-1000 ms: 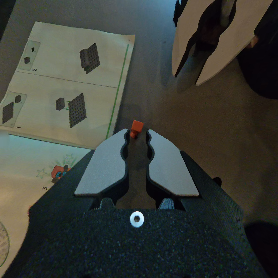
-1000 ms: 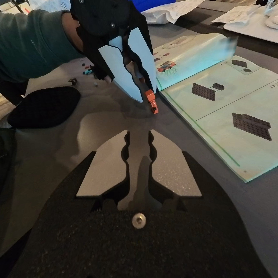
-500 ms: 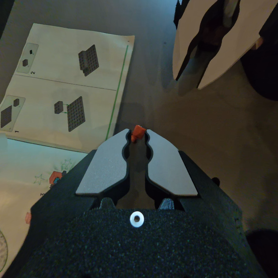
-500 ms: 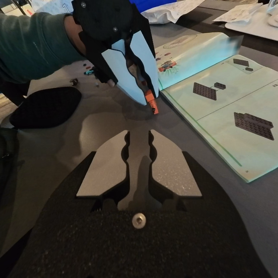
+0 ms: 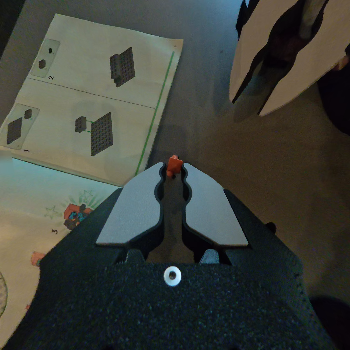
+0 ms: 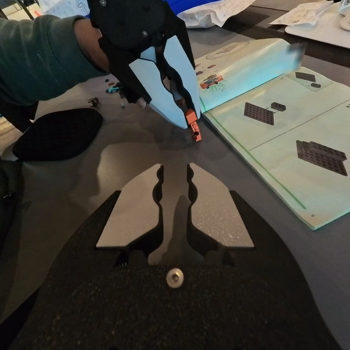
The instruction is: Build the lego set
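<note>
A: Left hand-held gripper (image 5: pixel 173 165) – state?

B: Clenched on a small orange lego piece (image 5: pixel 174 165), pinched right at the tips. In the right wrist view the same hand-held gripper (image 6: pixel 191 121) points steeply down at the counter (image 6: pixel 132 151). The orange piece (image 6: pixel 191 117) sits between its tips, with a second orange part hanging below it; the lowest end looks to be touching the counter, or very nearly – cannot tell which

A: And the right hand-held gripper (image 6: pixel 174 166)?

B: Released. Jaws stand apart with bare counter showing through the gap, nothing between them. In the left wrist view it (image 5: pixel 246 108) shows at upper right, tips aimed down at the counter, well apart from the orange piece

A: Surroundings?

B: Open instruction booklet (image 6: pixel 284 151) lies flat just beside the orange piece, its green-lined edge nearest. Pages show dark studded plates in numbered steps. Left wrist view shows the same booklet (image 5: pixel 98 91) to the left of the tips

A: Anything else?

B: Scatter of small loose lego bits (image 6: pixel 113 89), one teal, behind the left hand-held gripper. A dark green sleeve (image 6: pixel 37 60) runs into that tool. A black oval pad (image 6: pixel 56 134) lies on the counter at left. White papers (image 6: pixel 217 11) at the far edge
</note>
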A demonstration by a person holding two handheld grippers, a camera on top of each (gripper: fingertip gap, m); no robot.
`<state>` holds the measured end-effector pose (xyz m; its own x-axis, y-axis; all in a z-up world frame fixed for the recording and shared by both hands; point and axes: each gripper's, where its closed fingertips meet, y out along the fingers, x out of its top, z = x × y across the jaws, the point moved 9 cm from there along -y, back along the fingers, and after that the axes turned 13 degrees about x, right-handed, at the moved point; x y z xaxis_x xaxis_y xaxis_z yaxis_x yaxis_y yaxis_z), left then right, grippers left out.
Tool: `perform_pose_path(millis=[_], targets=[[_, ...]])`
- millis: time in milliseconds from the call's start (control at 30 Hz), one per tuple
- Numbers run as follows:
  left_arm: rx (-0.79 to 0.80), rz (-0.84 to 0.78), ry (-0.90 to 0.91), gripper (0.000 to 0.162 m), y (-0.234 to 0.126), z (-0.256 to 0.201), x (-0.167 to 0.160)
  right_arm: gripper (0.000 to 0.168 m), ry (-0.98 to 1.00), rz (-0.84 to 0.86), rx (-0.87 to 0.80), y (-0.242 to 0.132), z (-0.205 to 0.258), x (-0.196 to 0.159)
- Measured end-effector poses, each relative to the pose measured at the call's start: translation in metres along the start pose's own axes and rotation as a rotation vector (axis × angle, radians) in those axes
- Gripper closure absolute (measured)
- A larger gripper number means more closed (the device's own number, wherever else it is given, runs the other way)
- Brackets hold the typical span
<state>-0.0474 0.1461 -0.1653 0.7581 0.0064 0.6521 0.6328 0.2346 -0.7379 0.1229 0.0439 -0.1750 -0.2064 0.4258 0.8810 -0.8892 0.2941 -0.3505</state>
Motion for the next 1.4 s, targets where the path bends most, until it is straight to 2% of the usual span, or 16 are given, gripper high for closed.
perform_pose_path(millis=[533, 1000, 1200, 1400], targets=[[-0.016, -0.006, 0.011, 0.141, -0.003, -0.001, -0.001, 0.145, 0.008, -0.001, 0.002, -0.001, -0.001, -0.001], [0.013, -0.08, 0.022, 0.136, -0.025, 0.002, -0.005, 0.145, 0.011, -0.001, 0.004, -0.001, -0.002, -0.001], [-0.011, -0.083, 0.178, 0.13, -0.017, 0.002, -0.002, 0.145, 0.01, 0.003, 0.004, 0.0, -0.002, -0.002], [-0.065, -0.067, 0.364, 0.131, -0.009, 0.004, 0.012, 0.145, 0.012, 0.0, 0.007, -0.001, -0.002, -0.002]])
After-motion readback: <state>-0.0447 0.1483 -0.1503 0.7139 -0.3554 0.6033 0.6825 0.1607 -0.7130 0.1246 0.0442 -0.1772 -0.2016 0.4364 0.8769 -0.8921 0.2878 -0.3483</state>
